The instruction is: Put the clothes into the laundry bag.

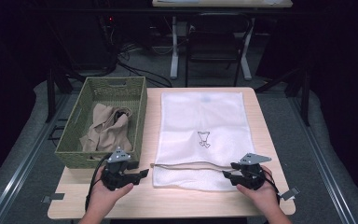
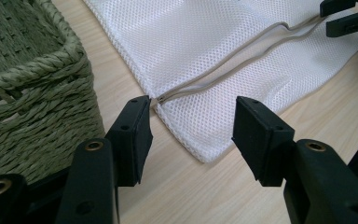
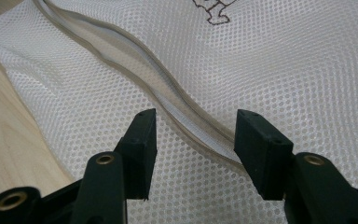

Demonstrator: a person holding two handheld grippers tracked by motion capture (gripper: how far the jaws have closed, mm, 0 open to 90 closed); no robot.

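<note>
A white mesh laundry bag [image 1: 200, 116] lies flat on the wooden table [image 1: 191, 203], with a small brown print at its middle. Its grey zipper [image 1: 186, 164] runs along the near end and gapes slightly. My left gripper [image 1: 142, 174] stands open just off the bag's near left corner; in the left gripper view the zipper's end [image 2: 161, 98] lies close to the left jaw, with nothing between the jaws [image 2: 191, 121]. My right gripper [image 1: 227, 171] is open at the zipper's right end. The parted zipper [image 3: 177, 112] passes between its jaws [image 3: 193, 130], and the pads are off it.
A green woven basket [image 1: 142, 107] stands left of the bag, holding beige clothes [image 1: 105, 130] and something black. Its corner [image 2: 32, 79] sits right beside my left gripper. A chair and desk legs stand beyond the table's far edge.
</note>
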